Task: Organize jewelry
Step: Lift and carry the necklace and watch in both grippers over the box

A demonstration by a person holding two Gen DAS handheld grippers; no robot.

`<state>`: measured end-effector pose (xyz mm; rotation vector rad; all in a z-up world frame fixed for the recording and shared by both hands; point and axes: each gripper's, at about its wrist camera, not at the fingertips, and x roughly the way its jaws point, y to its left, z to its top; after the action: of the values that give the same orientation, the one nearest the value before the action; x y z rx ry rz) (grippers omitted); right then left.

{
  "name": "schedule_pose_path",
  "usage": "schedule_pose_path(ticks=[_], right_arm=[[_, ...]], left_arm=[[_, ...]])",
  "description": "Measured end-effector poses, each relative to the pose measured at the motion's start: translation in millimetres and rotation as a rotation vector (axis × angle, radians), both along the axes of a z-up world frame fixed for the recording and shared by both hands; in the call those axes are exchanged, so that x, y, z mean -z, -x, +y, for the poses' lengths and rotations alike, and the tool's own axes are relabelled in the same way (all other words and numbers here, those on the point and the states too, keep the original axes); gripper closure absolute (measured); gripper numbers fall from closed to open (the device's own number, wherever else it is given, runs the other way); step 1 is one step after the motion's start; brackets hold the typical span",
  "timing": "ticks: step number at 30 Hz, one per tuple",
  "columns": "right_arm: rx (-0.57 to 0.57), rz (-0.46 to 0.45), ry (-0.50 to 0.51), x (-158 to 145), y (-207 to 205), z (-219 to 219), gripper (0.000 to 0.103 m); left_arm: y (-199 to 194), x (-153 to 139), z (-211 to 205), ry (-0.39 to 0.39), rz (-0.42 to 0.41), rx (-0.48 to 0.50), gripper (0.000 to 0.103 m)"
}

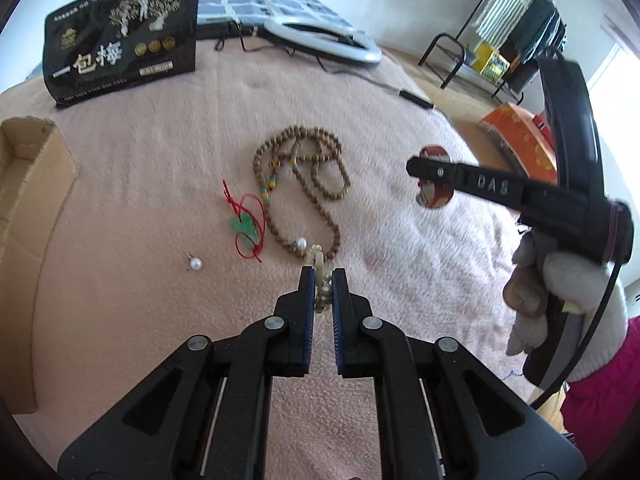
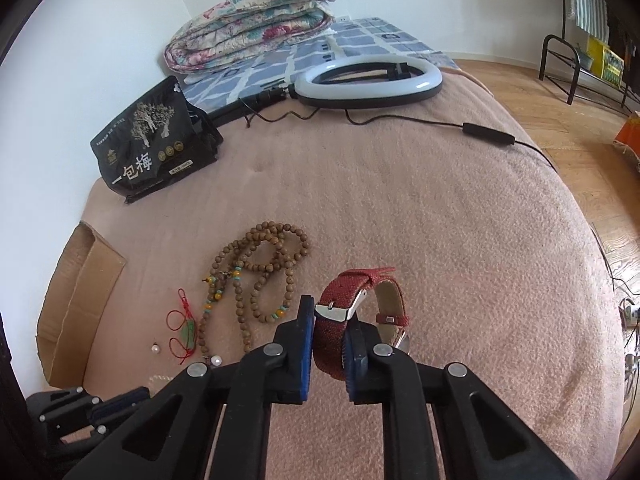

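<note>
Bed: pink fuzzy blanket (image 2: 400, 208) fills the middle of both views, with a wood floor at the right.
Left gripper (image 1: 322, 280): low in the middle of the left view, its jaws pressed onto a pale bead bracelet (image 1: 319, 261).
Bracelet spot: right at the fingertips, partly hidden between them.
Right gripper (image 2: 329, 330): low in the middle of the right view, pinching a red watch (image 2: 360, 304) by its strap.
Watch spot: it sticks up past the fingertips, buckle on top.
Brown bead necklace (image 1: 304, 184): middle of the left view, just above the left gripper.
Green pendant (image 1: 243, 230): on a red string, left of the necklace.
Pearl earring (image 1: 195, 263): lower left, alone.
Cardboard box (image 1: 28, 216): far left edge.
Black bag (image 1: 124, 36): upper left.
</note>
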<state>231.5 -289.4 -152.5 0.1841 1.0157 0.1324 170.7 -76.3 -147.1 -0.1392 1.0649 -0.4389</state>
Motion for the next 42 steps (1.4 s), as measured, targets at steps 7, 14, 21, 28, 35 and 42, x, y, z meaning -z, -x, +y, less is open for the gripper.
schedule_pose_path(ticks=[7, 14, 21, 28, 35, 42], right_arm=[[-0.013, -0.052, 0.004, -21, 15, 7, 0.092], [-0.031, -0.099, -0.002, -40, 28, 19, 0.092], [-0.048, -0.122, -0.018, -52, 38, 30, 0.092], [-0.079, -0.142, -0.028, -66, 42, 49, 0.092], [-0.12, -0.178, -0.041, -79, 43, 76, 0.092], [-0.184, -0.175, -0.076, -78, 38, 112, 0.092]], left_arm=[[8, -34, 14, 0.065, -0.076, -0.025, 0.097], [15, -66, 34, 0.121, -0.14, -0.055, 0.097], [22, -87, 54, 0.128, -0.189, -0.071, 0.097], [27, -112, 92, 0.143, -0.247, -0.127, 0.097], [31, -145, 131, 0.156, -0.335, -0.191, 0.097], [33, -169, 174, 0.159, -0.402, -0.271, 0.097]])
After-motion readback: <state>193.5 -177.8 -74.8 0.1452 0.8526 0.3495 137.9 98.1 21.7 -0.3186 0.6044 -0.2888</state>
